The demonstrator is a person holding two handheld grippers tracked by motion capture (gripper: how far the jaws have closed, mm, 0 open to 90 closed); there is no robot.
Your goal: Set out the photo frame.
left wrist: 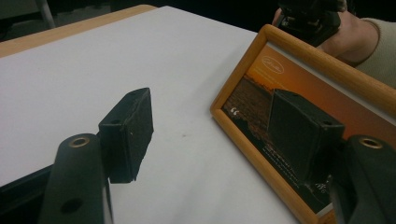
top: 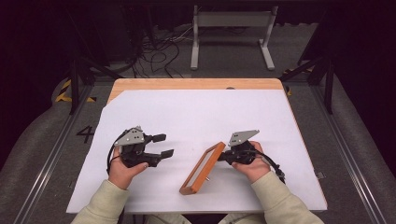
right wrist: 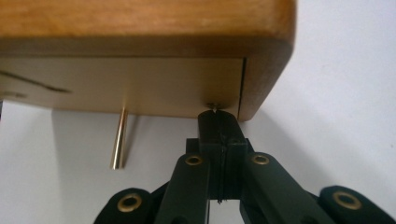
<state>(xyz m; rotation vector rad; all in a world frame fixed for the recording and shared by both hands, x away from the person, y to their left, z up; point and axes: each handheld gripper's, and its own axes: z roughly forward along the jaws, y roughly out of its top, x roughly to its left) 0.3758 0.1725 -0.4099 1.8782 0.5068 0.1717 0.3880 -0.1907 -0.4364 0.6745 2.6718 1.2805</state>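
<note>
A wooden picture frame (top: 203, 168) stands on edge on the white sheet, leaning back on a thin brass peg (top: 207, 178). Its sunset picture faces my left gripper (top: 164, 145), which rests to the left of it, open and empty. In the left gripper view the frame (left wrist: 327, 60) lies beyond the gripper's (left wrist: 212, 135) right pad. My right gripper (top: 222, 156) is behind the frame, shut. Its tips (right wrist: 218, 121) touch the backboard by a small metal fastener near the corner of the frame (right wrist: 140, 23), and the peg (right wrist: 119, 140) is just to the left.
A white sheet (top: 196, 112) covers most of the wooden table (top: 196, 84). Beyond the far edge, a grey metal stand (top: 231, 21) and loose cables (top: 159, 51) are on the floor. Dark rails run along both sides of the table.
</note>
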